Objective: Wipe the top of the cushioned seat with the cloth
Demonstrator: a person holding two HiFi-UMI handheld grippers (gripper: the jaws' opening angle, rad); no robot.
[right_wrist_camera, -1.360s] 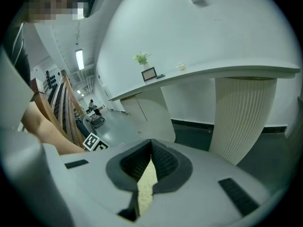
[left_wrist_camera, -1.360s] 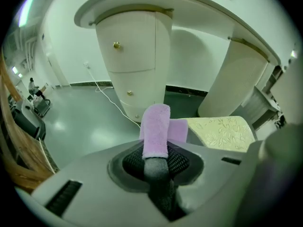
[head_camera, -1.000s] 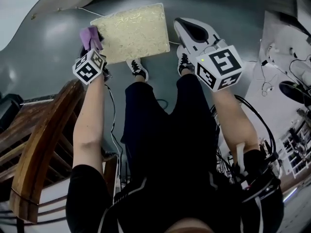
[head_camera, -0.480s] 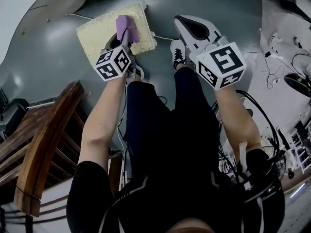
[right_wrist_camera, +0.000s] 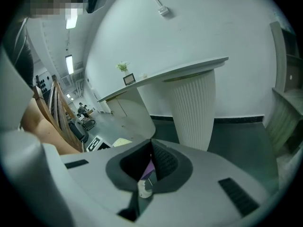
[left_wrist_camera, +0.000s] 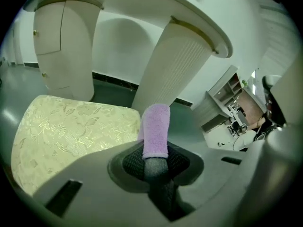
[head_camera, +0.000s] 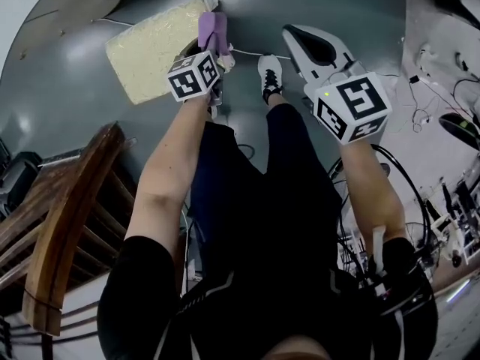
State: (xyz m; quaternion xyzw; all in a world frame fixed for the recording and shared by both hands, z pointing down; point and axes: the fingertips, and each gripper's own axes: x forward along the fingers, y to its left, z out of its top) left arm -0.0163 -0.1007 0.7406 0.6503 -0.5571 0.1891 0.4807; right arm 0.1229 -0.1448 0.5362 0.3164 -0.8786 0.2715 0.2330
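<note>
- Left claw (left_wrist_camera: 156, 162) grips purple cloth (left_wrist_camera: 156, 129) by the cushioned seat's (left_wrist_camera: 66, 131) edge, apparently mid-wipe.
- Right claw (right_wrist_camera: 149, 167) closed, empty.
- Next: sweep cloth across the top.

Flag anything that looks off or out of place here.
Nothing is spilled or damaged. One oddity: the cloth, pinched in the left claw, stands upright at the right edge of the cushioned seat rather than flat on its top. A thin cable trails across the floor right beside the seat.
</note>
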